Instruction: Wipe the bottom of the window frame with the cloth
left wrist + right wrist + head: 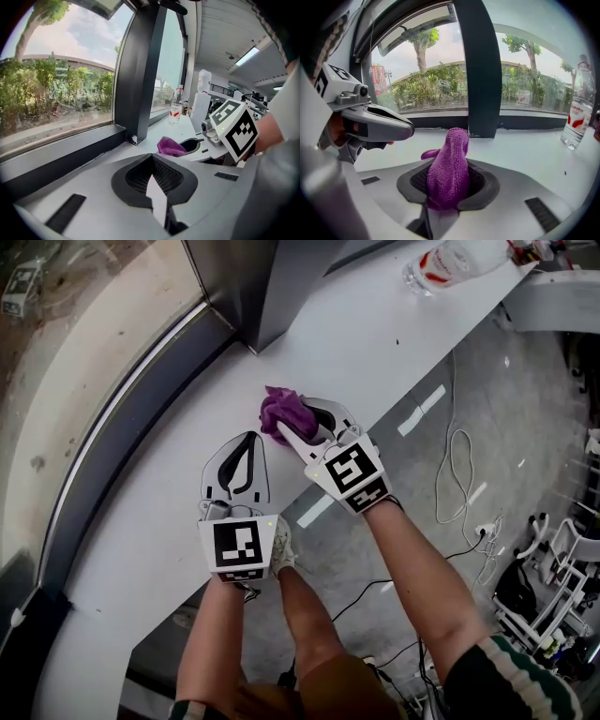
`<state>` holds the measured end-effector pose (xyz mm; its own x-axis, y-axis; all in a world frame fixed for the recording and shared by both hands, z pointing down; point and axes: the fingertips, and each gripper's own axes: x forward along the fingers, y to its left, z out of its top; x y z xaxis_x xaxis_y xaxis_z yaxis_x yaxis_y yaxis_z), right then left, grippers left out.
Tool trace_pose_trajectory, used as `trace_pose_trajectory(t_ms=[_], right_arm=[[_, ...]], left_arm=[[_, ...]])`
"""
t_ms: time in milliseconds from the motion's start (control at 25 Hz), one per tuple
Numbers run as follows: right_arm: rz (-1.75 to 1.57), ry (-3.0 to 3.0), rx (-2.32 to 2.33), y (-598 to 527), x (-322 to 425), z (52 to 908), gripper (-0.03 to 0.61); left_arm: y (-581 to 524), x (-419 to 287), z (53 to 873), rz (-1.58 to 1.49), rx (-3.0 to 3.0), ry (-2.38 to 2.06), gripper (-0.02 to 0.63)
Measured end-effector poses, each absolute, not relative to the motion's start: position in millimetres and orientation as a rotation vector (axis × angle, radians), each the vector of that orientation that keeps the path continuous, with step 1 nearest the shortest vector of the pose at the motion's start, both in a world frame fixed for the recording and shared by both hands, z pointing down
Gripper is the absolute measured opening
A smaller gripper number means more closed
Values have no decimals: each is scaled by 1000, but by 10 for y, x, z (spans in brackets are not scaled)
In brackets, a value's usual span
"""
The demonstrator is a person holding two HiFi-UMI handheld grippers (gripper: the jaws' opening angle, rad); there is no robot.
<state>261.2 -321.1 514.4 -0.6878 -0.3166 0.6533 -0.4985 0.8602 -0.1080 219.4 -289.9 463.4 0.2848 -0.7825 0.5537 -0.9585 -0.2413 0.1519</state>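
A purple cloth (284, 413) is bunched on the white sill (112, 559), a short way in front of the dark bottom rail of the window frame (131, 418). My right gripper (289, 432) is shut on it. In the right gripper view the cloth (449, 168) stands up between the closed jaws of the right gripper (447, 187), with the rail (440, 122) beyond. My left gripper (246, 442) rests just left of it over the sill, shut with nothing in it. The left gripper view shows the left gripper (151, 159) closed, and the cloth (169, 146) ahead to the right.
A dark vertical frame post (244, 287) meets the sill just beyond the cloth. A plastic water bottle (450, 263) lies further along the sill to the right. Cables (455, 474) and white equipment (553, 587) are on the floor below the sill's edge.
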Motion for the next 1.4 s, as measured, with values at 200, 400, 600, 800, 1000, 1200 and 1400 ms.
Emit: trace_pose_trajectory(t_ms=[200,400,600,800,1000,1200,1400], right_arm=[[380,-2385,610,-3149,2700,5099,129],[376,-2381,628,-3002,2866,5121,129],[384,-2376,631,-2863,3020,5130,129],[388,-2372,642,-2731,3154,5126,129],[391,-2368,651,-2629,3265,5139,129],[382,-2366,646,-2566,3327,5114,129],[387,-2380,686,-2535,3303,5084,129]], left_arm=[[-2869,2282,4623,526,2112,-1539,8],[-2775,2387,4653,536,2120,-1526,8],[-2692,2509,4661,547,2131,-1518,8],[-2557,2632,4718,550,2122,-1508,8],[-2428,2738,4796,570,2126,-1483,8],[-2301,2811,4796,587,2133,-1459,8],[-2230,2780,4784,573,2127,-1467,8]])
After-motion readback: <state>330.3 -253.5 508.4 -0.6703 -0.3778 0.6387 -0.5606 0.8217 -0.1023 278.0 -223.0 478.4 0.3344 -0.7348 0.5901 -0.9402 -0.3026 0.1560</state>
